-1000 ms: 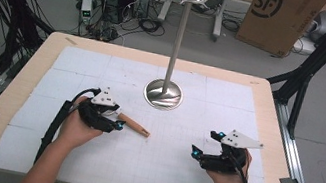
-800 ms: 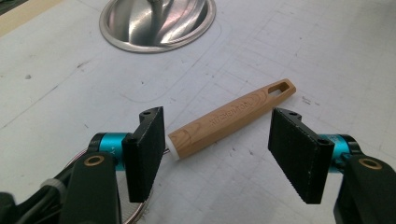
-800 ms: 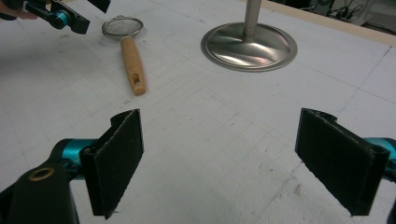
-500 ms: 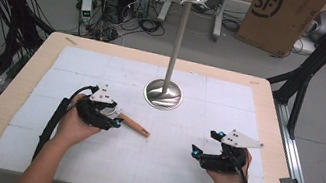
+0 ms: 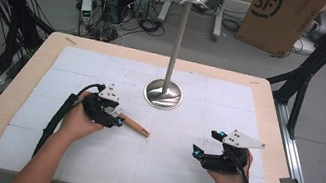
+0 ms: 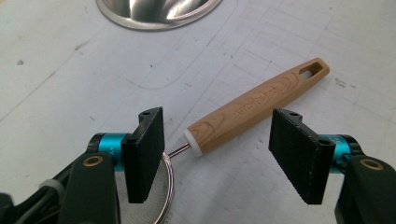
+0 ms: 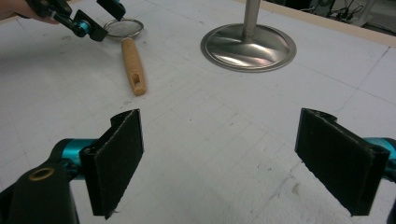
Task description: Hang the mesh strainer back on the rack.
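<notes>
A small mesh strainer with a wooden handle (image 5: 134, 126) lies flat on the white mat, its handle (image 6: 254, 109) pointing away to the right. My left gripper (image 6: 224, 156) is open and low over the strainer. Its jaws stand either side of the thin wire neck where the handle meets the mesh ring (image 6: 164, 186), and the pads touch nothing. The high view shows the left gripper (image 5: 116, 116) at the strainer's mesh end. My right gripper (image 5: 198, 151) rests open at the right of the table, jaws (image 7: 233, 158) wide with only bare mat between them.
A tall metal stand with a round steel base (image 5: 163, 94) rises from the middle of the table, just beyond the strainer. The right gripper view shows the stand base (image 7: 247, 46), the strainer handle (image 7: 132, 65) and the left gripper (image 7: 88, 21) farther off.
</notes>
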The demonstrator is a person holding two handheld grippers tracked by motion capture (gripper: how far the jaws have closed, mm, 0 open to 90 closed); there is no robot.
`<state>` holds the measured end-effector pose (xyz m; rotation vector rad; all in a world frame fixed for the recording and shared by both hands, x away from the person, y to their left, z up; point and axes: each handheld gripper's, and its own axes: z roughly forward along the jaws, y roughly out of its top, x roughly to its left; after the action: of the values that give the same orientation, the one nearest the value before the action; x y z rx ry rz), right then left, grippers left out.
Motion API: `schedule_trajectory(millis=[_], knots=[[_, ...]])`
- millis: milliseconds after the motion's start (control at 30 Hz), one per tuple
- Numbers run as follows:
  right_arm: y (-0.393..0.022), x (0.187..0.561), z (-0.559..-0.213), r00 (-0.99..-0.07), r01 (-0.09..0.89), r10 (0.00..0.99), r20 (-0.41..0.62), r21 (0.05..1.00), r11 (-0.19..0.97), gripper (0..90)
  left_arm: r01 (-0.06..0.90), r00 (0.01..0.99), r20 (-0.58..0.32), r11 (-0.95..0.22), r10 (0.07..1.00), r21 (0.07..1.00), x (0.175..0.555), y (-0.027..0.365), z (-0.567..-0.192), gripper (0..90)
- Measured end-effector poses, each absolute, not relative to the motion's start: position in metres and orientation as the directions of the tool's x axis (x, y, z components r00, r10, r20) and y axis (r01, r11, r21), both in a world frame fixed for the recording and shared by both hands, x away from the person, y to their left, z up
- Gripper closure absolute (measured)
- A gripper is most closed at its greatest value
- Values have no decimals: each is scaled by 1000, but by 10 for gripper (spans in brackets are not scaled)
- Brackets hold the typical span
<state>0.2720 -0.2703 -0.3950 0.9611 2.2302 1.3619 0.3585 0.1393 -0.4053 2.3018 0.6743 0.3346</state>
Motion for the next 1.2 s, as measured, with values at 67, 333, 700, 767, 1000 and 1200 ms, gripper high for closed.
schedule_trajectory(millis=[67,333,700,767,1000,1200], knots=[[-271,272,-395,-705,362,708,44,881,306,143,365,838,73,-655,540,661,362,135,-405,360],[-271,273,-396,-704,368,708,48,878,307,143,356,874,64,-725,481,590,378,124,-413,346],[-276,272,-398,-698,375,714,55,878,299,143,372,894,9,-753,448,543,384,121,-426,416],[-276,272,-398,-697,375,715,55,878,298,144,363,900,11,-765,435,532,382,121,-425,456],[-274,271,-397,-700,375,712,54,877,301,144,335,915,28,-798,401,501,373,118,-420,593],[-274,270,-396,-702,368,711,50,880,301,144,331,918,25,-799,396,501,365,120,-417,631]])
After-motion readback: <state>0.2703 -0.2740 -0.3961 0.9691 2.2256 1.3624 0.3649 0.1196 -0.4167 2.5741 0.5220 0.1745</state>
